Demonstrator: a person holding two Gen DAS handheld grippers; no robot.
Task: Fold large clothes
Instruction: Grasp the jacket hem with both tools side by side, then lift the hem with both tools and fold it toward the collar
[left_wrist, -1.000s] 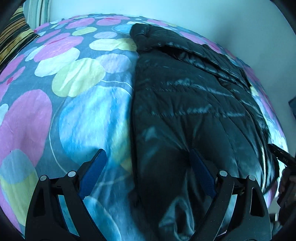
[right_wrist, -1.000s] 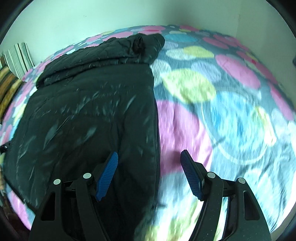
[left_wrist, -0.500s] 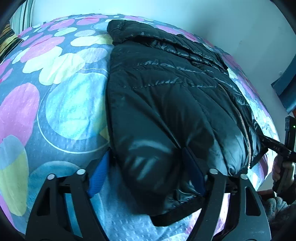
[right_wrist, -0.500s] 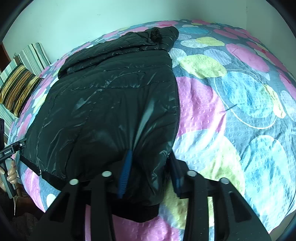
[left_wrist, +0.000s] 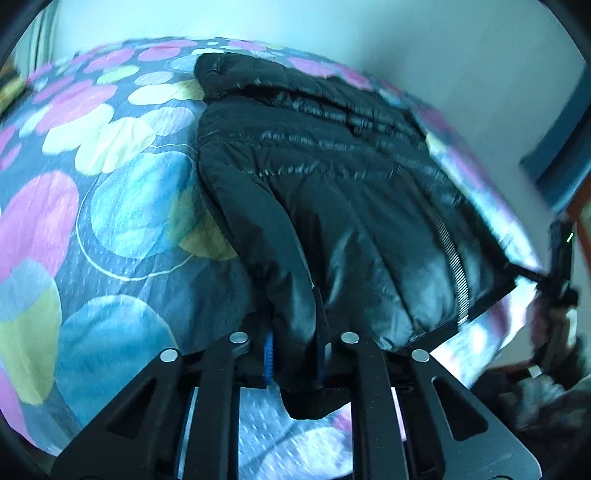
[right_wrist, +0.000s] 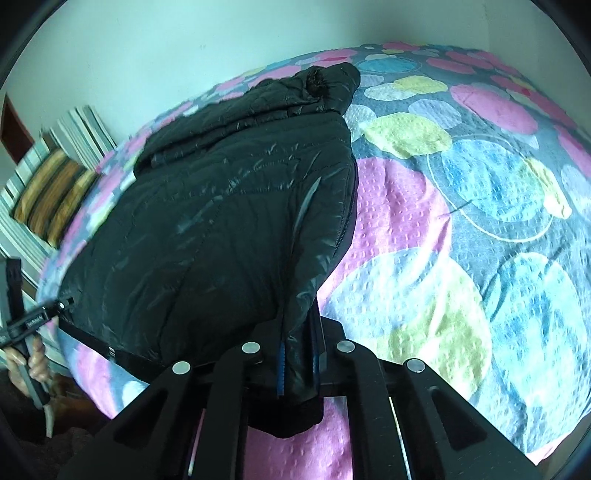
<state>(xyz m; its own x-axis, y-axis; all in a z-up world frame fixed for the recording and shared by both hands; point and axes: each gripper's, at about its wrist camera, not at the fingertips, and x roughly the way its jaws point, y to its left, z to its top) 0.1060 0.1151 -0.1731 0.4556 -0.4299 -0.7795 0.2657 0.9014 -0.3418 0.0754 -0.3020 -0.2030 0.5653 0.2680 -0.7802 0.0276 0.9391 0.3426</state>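
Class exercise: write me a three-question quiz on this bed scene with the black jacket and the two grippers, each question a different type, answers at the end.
1. True or false: the left gripper is shut on the jacket.
2. What does the right gripper hold: A pillow, B jacket hem, C nothing?
3. Fill in: the jacket lies on a ____ bedspread.

Key: 1 true. 2 B. 3 spotted. The striped pillow lies untouched.

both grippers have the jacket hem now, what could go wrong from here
1. The black puffer jacket is slick and shiny; each gripper pinches only a thin fold at a bottom corner, so the left gripper or right gripper may lose its grip when lifting.
2. The hood end lies loose on the bedspread, so it may drag or bunch, skewing the fold.
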